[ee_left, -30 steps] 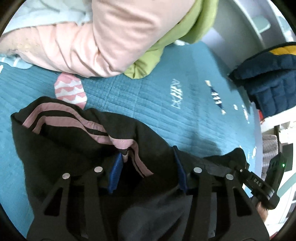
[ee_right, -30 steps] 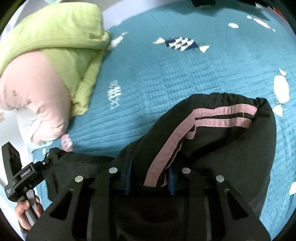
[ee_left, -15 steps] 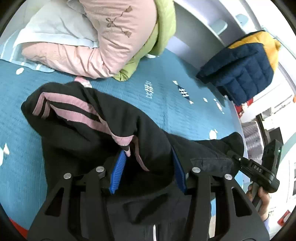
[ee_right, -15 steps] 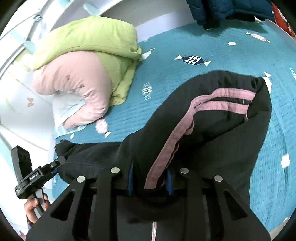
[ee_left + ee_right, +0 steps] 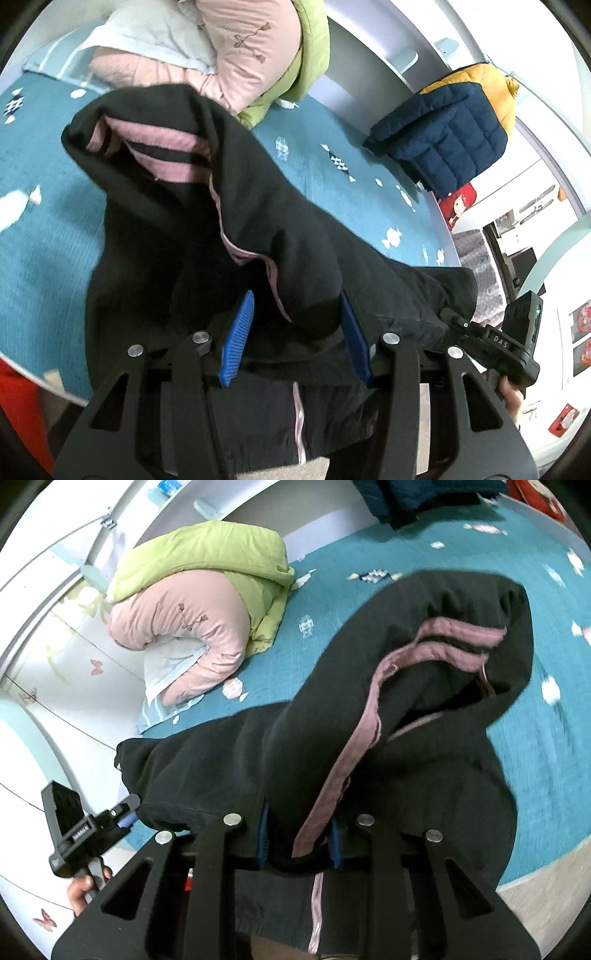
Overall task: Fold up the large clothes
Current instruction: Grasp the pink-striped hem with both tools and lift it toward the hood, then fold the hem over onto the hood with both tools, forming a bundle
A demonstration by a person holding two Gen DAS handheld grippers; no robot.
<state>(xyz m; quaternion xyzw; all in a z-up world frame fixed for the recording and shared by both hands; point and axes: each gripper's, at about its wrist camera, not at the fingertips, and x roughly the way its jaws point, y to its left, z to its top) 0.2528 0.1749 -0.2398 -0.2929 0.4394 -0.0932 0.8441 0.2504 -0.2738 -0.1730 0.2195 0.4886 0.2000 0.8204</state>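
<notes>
A black garment with pink stripes (image 5: pixel 236 206) hangs between my two grippers above a teal bed (image 5: pixel 44 236). My left gripper (image 5: pixel 295 332) is shut on a bunched fold of it between blue pads. My right gripper (image 5: pixel 299 834) is shut on another fold, where a pink stripe runs between the pads; the garment (image 5: pixel 424 709) drapes forward from it. Each view shows the other gripper: the right one in the left wrist view (image 5: pixel 509 343), the left one in the right wrist view (image 5: pixel 92 830). The cloth's lower part hangs below the grippers toward the floor.
A rolled pink and green duvet (image 5: pixel 199 602) with a pale pillow lies at the head of the bed. A navy and yellow puffer jacket (image 5: pixel 454 125) lies at the bed's far edge by the wall. The bed's near edge (image 5: pixel 546 871) is close below me.
Both grippers have lifted and pulled back from the bed with the garment. The cloth has risen off the cover, and more of the room and bed edge shows.
</notes>
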